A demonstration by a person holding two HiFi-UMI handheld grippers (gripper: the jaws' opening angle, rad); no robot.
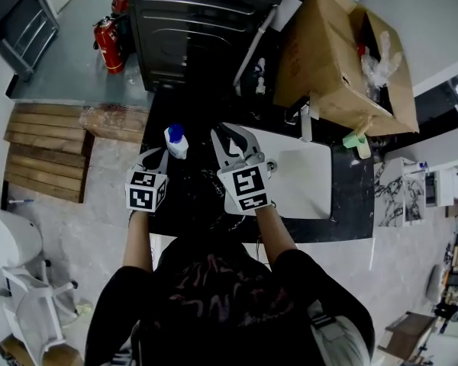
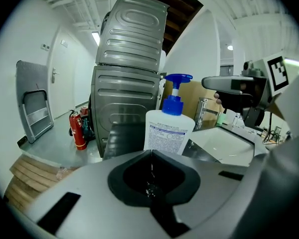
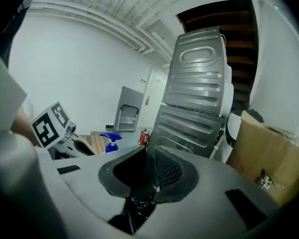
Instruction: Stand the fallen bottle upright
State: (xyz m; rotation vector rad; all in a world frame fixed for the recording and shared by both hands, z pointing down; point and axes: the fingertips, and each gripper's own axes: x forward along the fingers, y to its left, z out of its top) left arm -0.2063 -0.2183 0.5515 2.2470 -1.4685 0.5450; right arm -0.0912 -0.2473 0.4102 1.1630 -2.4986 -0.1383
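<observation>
Head view: the bottle (image 1: 176, 145) is seen standing upright on the dark counter (image 1: 351, 197). It is white-bodied with a blue pump head, and it is placed near the counter's left edge, well left of the white sink (image 1: 301, 185).

In the left gripper view the bottle (image 2: 168, 128) is shown erect with its label towards the camera and the pump head (image 2: 178, 78) on top. It is set just beyond the jaw tips and is touched by neither. The left gripper (image 2: 150, 153) is seen with its jaws pressed against each other along a thin seam, and nothing is caught between them. From above, the left gripper (image 1: 157, 160) is found just beside the bottle, on its near side.

The right gripper (image 3: 148, 151) is seen with its jaws a little apart, so that the meshed face of one pad is exposed, and the gap is empty. In that view only the blue top of the bottle (image 3: 109, 137) can be made out past the left jaw. From above, the right gripper (image 1: 230, 139) is held at the sink's left edge, apart from the bottle.

Behind the counter a grey metal appliance (image 1: 198, 21) is seen, with an open cardboard box (image 1: 328, 59) to its right. A red fire extinguisher (image 1: 107, 44) is stood on the floor to the appliance's left, and a wooden pallet (image 1: 46, 151) is laid on the floor left of the counter.
</observation>
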